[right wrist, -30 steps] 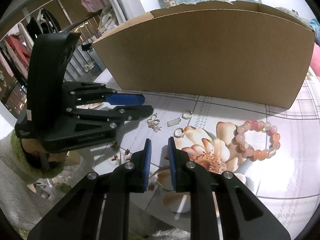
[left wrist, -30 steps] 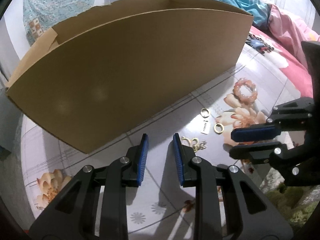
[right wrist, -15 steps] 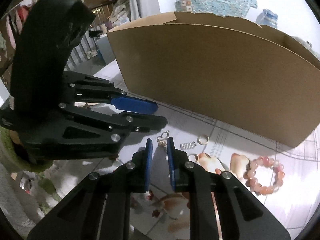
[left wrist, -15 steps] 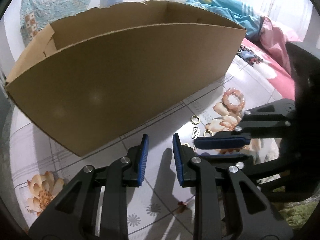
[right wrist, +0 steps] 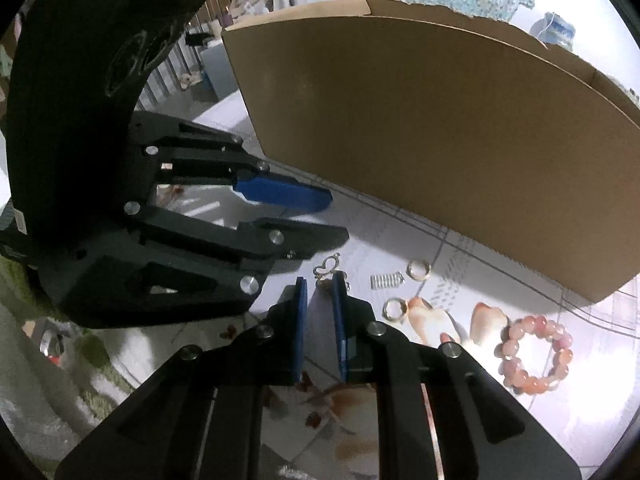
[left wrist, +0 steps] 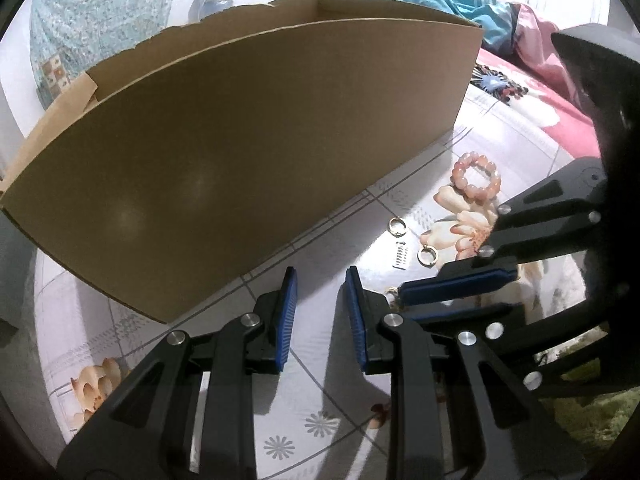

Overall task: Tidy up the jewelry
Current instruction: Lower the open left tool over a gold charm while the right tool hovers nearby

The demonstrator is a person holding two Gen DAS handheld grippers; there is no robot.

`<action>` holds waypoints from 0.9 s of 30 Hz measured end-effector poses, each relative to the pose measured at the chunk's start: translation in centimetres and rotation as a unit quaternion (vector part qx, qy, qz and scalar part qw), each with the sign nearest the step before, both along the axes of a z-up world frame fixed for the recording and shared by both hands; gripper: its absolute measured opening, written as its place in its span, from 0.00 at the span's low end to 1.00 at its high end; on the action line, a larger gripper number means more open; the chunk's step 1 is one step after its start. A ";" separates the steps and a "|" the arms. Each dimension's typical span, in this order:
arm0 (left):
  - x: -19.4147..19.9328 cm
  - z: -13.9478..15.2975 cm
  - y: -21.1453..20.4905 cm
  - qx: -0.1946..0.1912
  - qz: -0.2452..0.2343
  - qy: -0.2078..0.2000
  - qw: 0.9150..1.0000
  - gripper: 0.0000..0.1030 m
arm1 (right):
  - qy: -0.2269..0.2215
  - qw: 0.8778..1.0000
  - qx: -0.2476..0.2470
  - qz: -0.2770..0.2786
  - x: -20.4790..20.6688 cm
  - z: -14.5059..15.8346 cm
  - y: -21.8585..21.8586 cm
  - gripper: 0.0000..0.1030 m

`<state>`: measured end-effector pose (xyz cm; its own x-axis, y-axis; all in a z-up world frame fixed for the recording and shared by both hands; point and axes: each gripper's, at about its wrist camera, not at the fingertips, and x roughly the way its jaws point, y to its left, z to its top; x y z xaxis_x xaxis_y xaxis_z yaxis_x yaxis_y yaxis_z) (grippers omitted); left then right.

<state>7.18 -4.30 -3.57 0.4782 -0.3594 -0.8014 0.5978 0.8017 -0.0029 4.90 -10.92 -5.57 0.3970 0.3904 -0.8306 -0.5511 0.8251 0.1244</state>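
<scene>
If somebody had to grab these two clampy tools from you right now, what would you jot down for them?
Left gripper: open, empty, over bare tablecloth.
Right gripper: open, fingers around the butterfly charm, not yet closed.
On the table beside the cardboard box: two gold rings, a small spring, a pink bead bracelet.
Done: nothing visibly boxed.
Left: grip the charm, then move each piece into the box.

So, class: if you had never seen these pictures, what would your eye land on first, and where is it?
The big brown cardboard box fills the back of the table, open at the top. In front of it, on the flowered tablecloth, small jewelry lies loose: a pink bead bracelet to the right, two gold rings, and a little gold charm. The right tongs hang close to that charm, slightly parted, with the left tongs open beside them.
</scene>
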 end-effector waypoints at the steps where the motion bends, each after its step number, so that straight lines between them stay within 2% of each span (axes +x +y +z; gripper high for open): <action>1: 0.0 0.0 0.1 -0.002 0.005 0.001 1.000 0.23 | 0.006 1.000 0.000 -0.005 0.0 0.0 -0.2 0.12; 9: 0.0 0.1 1.1 -0.006 0.031 0.004 0.999 0.23 | 0.011 1.000 0.011 -0.025 -1.2 -0.1 -1.2 0.10; 14: -1.4 0.8 1.4 -0.026 0.015 0.015 0.999 0.23 | 0.009 0.999 0.012 -0.038 -2.0 0.2 -2.7 0.10; 20: -2.2 0.8 -0.4 0.006 -0.010 0.008 1.000 0.24 | 0.001 0.998 0.014 -0.055 -3.3 0.2 -4.3 0.10; 27: -1.6 0.5 -1.8 0.040 -0.012 -0.001 0.999 0.24 | -0.002 0.997 0.035 -0.068 -4.0 0.1 -6.2 0.10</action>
<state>5.59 -6.08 -3.08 0.4724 -0.3062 -0.8265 0.6170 0.7845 0.0620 0.85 -17.12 -5.49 0.4529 0.3895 -0.8020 -0.4352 0.8817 0.1825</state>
